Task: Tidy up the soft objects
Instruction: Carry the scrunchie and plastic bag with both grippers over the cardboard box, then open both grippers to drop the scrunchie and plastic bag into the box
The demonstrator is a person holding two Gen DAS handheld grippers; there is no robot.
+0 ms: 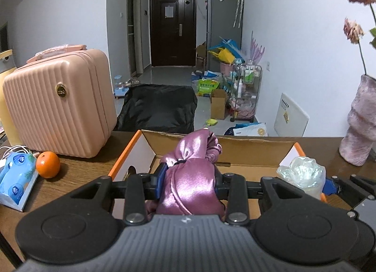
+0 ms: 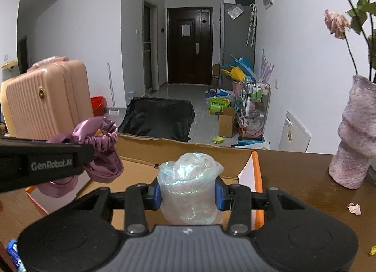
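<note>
1. Your left gripper (image 1: 190, 181) pinches the satin cloth (image 1: 190, 173) over the box (image 1: 246, 141).
2. Your right gripper (image 2: 188, 195) pinches the clear film wad (image 2: 188, 185), also over the box.
3. Neither is released; dropping both in remains.

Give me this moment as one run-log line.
left gripper: shut on purple satin cloth | right gripper: shut on iridescent plastic bundle | both over open cardboard box

A dark wooden table (image 1: 77, 173) carries an open cardboard box (image 1: 246, 141) with orange edges. Left of it stand a pink ribbed suitcase (image 1: 58, 100), an orange (image 1: 48, 164) and a blue tissue pack (image 1: 16, 175). A mauve vase (image 1: 359, 128) stands at the right; a fallen petal (image 2: 354, 208) lies nearby.
</note>
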